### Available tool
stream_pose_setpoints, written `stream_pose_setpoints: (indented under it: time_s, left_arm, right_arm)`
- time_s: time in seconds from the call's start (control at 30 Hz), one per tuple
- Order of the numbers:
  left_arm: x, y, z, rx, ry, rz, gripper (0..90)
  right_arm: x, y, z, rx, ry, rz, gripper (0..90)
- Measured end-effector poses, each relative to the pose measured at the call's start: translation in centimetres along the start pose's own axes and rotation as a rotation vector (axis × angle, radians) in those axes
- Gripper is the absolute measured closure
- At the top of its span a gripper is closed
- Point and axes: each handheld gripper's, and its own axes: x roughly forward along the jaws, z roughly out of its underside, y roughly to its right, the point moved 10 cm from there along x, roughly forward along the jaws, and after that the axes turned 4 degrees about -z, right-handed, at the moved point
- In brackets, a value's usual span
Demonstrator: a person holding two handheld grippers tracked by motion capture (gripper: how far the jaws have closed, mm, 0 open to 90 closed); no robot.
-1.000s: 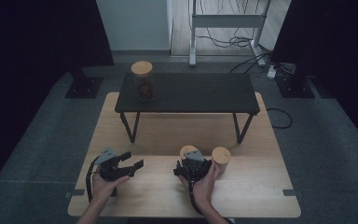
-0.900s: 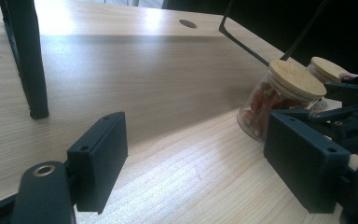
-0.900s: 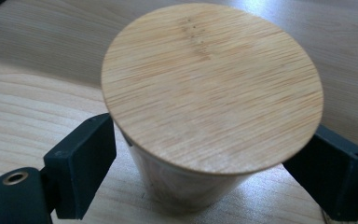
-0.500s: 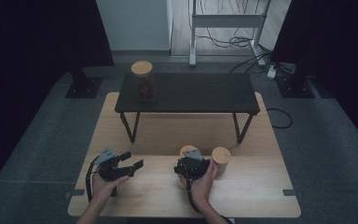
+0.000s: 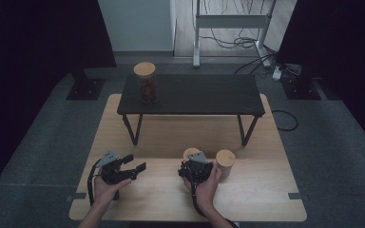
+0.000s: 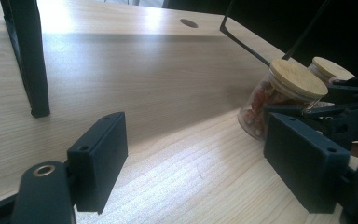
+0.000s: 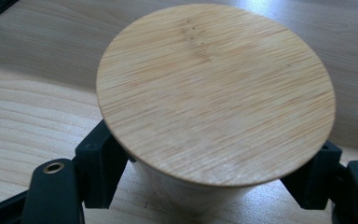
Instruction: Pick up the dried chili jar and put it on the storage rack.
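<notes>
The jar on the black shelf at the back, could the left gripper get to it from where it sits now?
Probably yes. The left gripper is open and holds nothing, and bare tabletop lies between it and the black shelf. The jar stands alone at the shelf's left end, on that gripper's side, though it is a long forward reach.

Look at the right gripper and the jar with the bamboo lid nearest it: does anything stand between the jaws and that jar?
Nothing visible does. The right gripper already has its jaws on either side of the jar, just under the lid. A second jar stands beside it, outside the jaws.
</notes>
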Motion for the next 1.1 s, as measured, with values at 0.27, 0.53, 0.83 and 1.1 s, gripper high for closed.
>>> stream_pose_setpoints:
  time_s: [0.27,0.53,0.83,1.1]
  left_arm:
    - [0.1,0.0,0.1,0.0,-0.003,0.001,21.9]
    - [0.1,-0.1,0.1,-0.002,-0.004,0.0,21.9]
    - [0.1,0.0,0.1,0.0,-0.004,0.002,22.0]
    - [0.2,0.0,0.1,0.0,-0.004,0.002,22.1]
  right_arm:
    - [0.0,0.0,0.2,-0.005,0.013,0.0,25.6]
    - [-0.1,0.1,0.3,-0.011,0.02,-0.013,25.6]
    - [-1.0,0.1,0.2,-0.015,0.042,-0.032,25.6]
    - [-2.2,-0.1,-0.2,-0.023,0.065,-0.053,25.6]
